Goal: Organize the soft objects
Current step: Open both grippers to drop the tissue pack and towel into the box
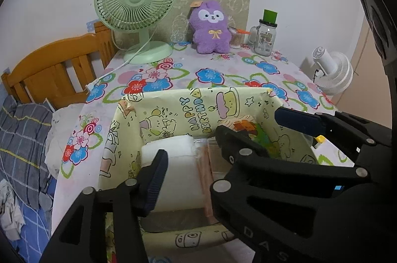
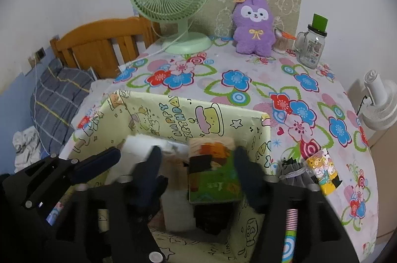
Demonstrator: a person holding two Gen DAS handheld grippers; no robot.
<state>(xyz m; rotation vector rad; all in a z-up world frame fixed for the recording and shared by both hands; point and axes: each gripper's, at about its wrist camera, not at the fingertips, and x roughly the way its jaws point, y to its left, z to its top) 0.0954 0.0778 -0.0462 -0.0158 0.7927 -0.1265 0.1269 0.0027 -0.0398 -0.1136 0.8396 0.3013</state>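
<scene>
A yellow birthday-print box [image 1: 173, 111] [image 2: 173, 111] stands open on the flowered table. Inside lie a white soft pack [image 1: 173, 163] [image 2: 141, 146], a pinkish pack [image 1: 206, 176] and a green-orange tissue pack [image 2: 213, 173] [image 1: 255, 133]. My left gripper [image 1: 191, 146] is open above the box, one finger beside the white pack. My right gripper [image 2: 198, 163] is open with its fingers on either side of the green-orange pack, blurred. A purple plush toy [image 1: 211, 29] [image 2: 254, 27] sits upright at the table's back.
A green fan [image 1: 135, 4] [image 2: 171, 2] and a glass jar mug [image 1: 265, 38] [image 2: 312, 47] stand at the back. A small cartoon pack [image 2: 322, 168] and a grey pouch [image 2: 294, 172] lie right of the box. A wooden bed [image 1: 54, 69] is left; a white fan [image 2: 379, 104] is right.
</scene>
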